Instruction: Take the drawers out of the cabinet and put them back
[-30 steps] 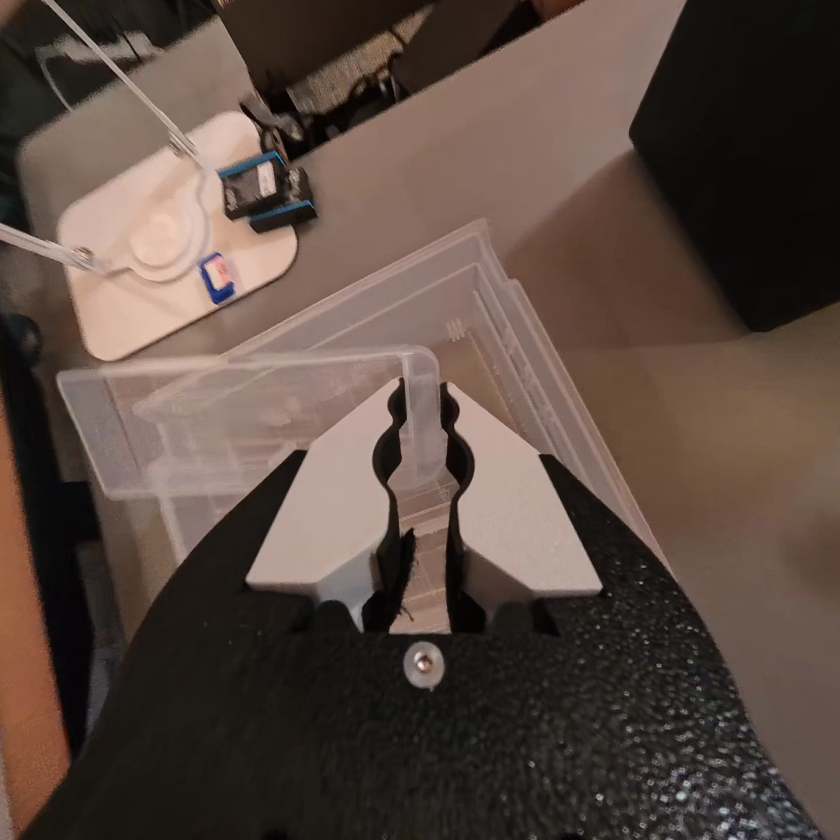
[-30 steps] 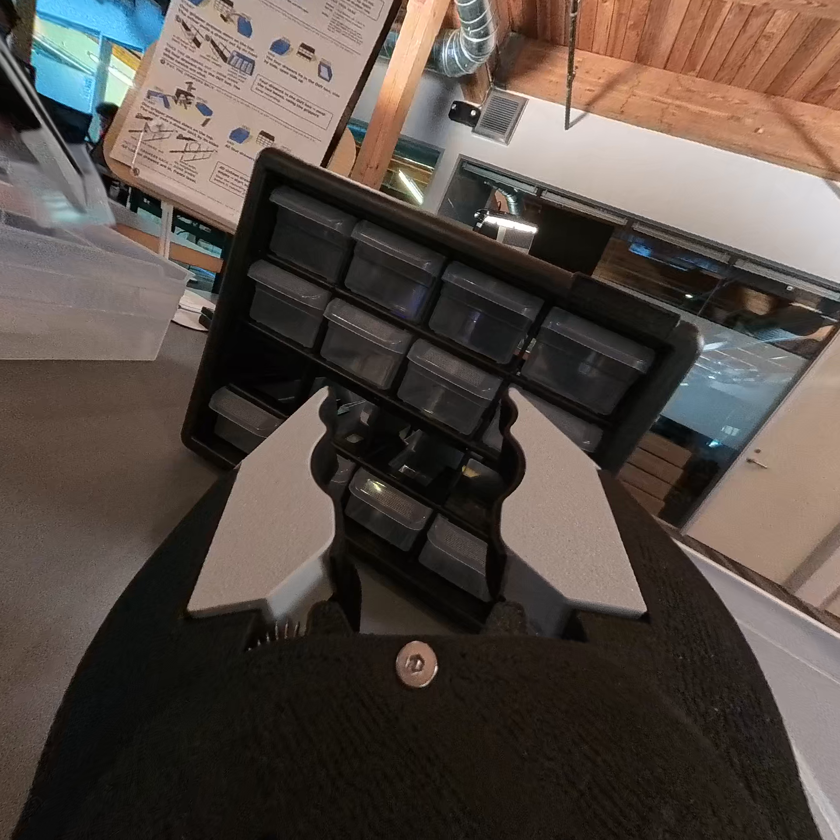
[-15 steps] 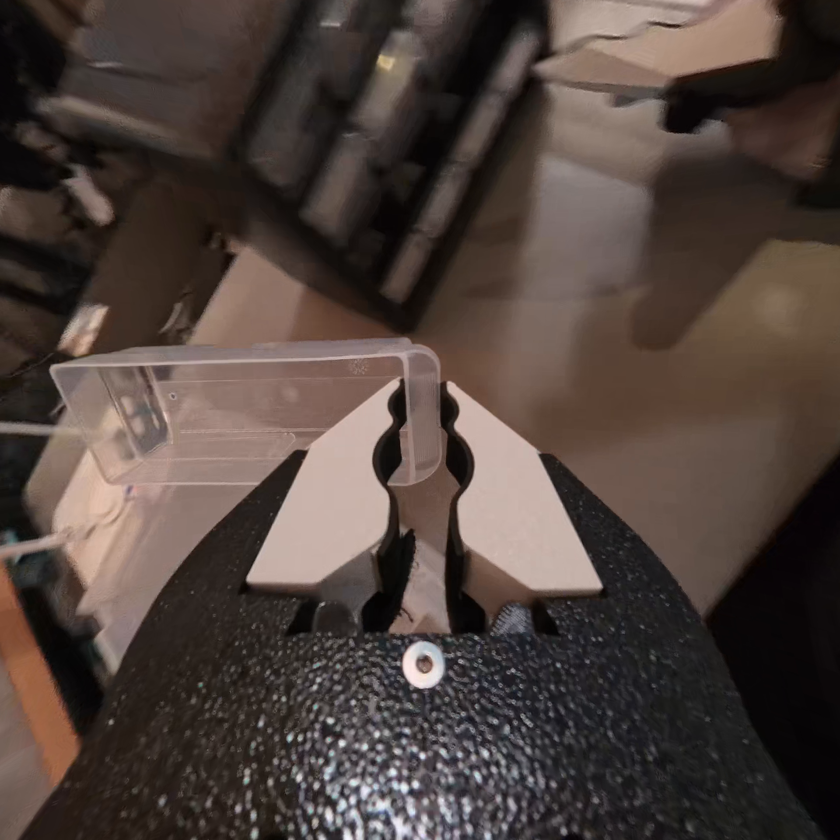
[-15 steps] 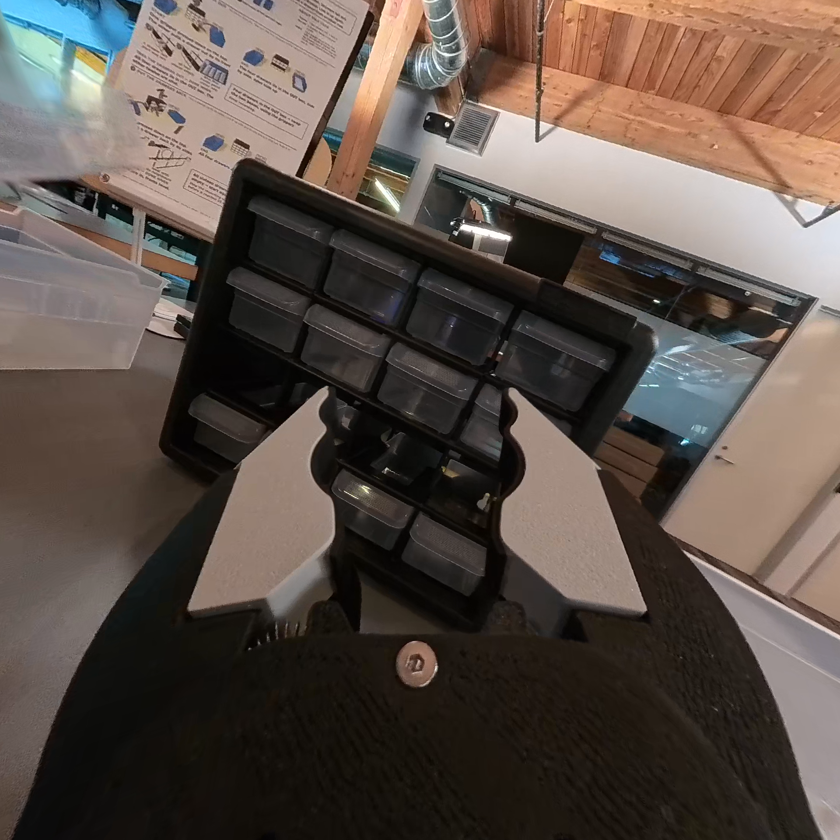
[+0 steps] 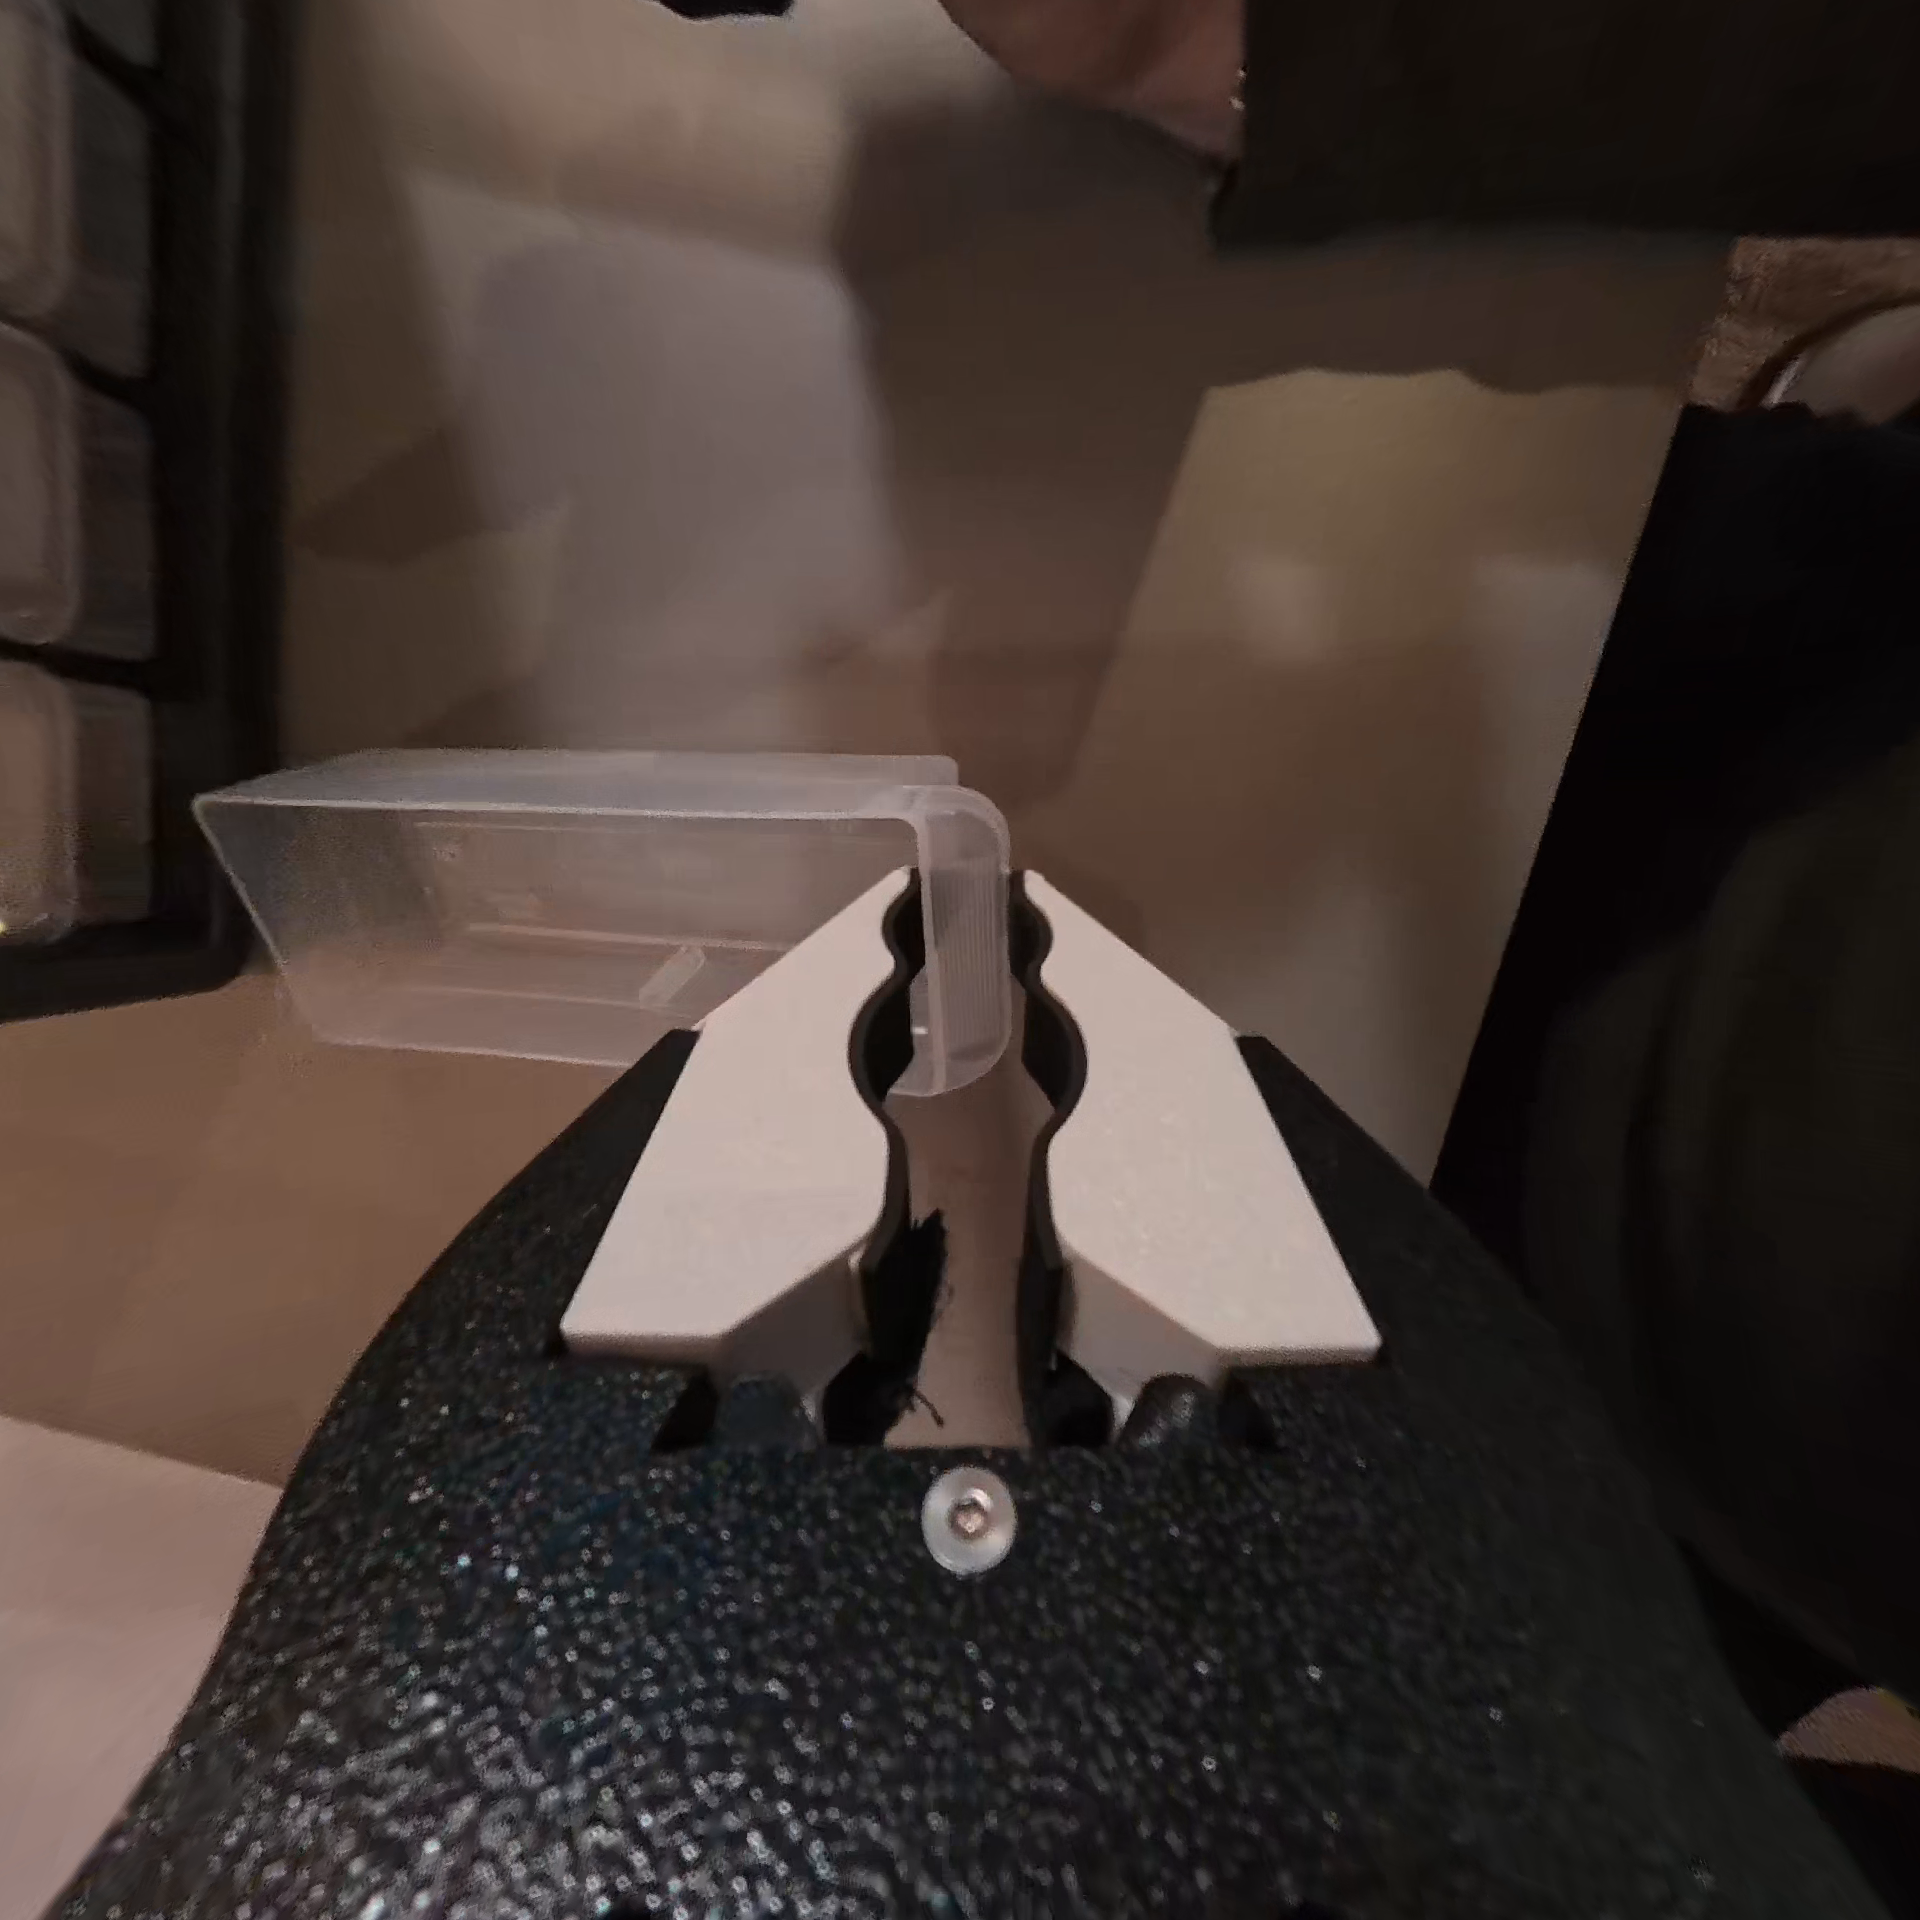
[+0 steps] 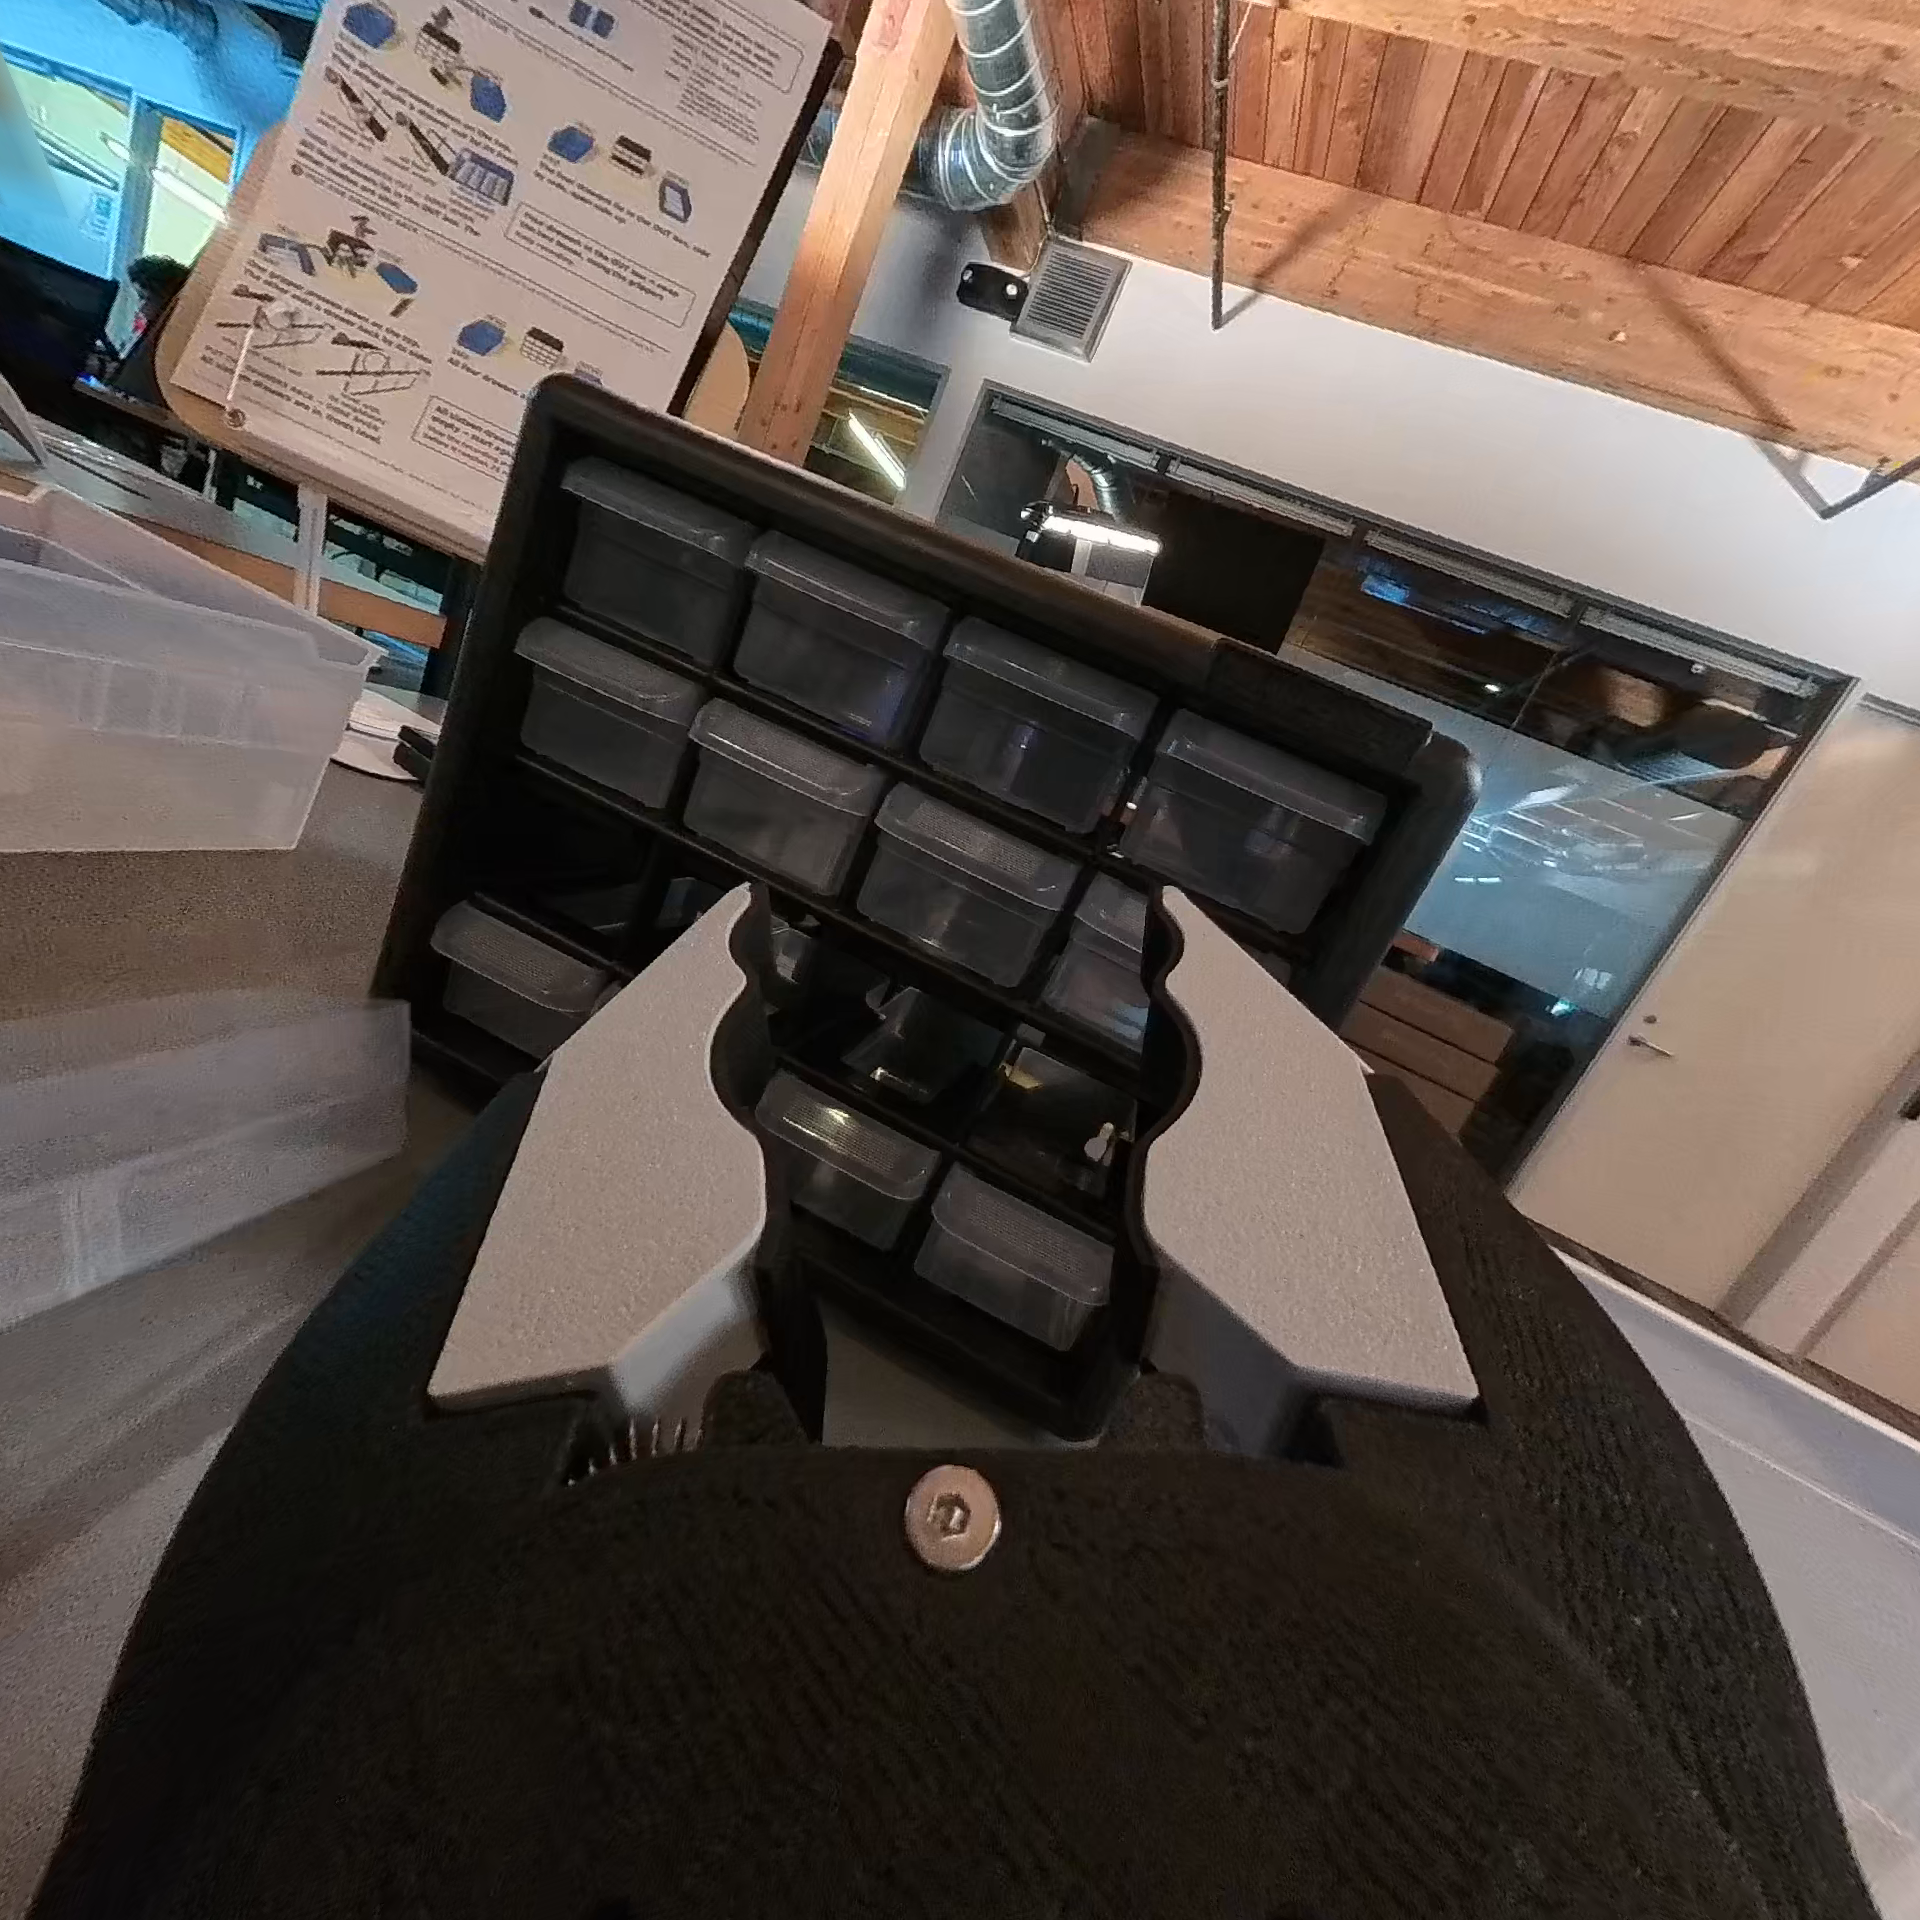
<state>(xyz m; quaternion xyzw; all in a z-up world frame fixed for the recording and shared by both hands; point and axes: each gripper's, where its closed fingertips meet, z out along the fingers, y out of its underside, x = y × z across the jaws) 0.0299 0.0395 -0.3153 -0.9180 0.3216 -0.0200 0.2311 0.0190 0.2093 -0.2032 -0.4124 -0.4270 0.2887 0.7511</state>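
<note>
My left gripper (image 5: 961, 894) is shut on the front handle of a clear plastic drawer (image 5: 540, 904), which sticks out to the left, held in the air. The black cabinet (image 5: 197, 520) shows at the left edge of the left wrist view. In the right wrist view the black cabinet (image 6: 1444, 790) stands on the grey table, with several clear drawers (image 6: 966, 894) in place and some slots empty. My right gripper (image 6: 956, 914) is open and empty in front of the cabinet's lower rows. A blurred clear drawer (image 6: 187, 1122) shows at the left of that view.
A large clear plastic bin (image 6: 156, 707) stands on the table left of the cabinet. A white instruction poster (image 6: 499, 187) leans behind it. A person's hand (image 5: 1101, 52) and dark clothing (image 5: 1714, 1039) show in the left wrist view.
My left gripper has swung away from the clear bin with the drawer and turned toward the cabinet. The right gripper has stayed open and shifted slightly in front of the cabinet.
</note>
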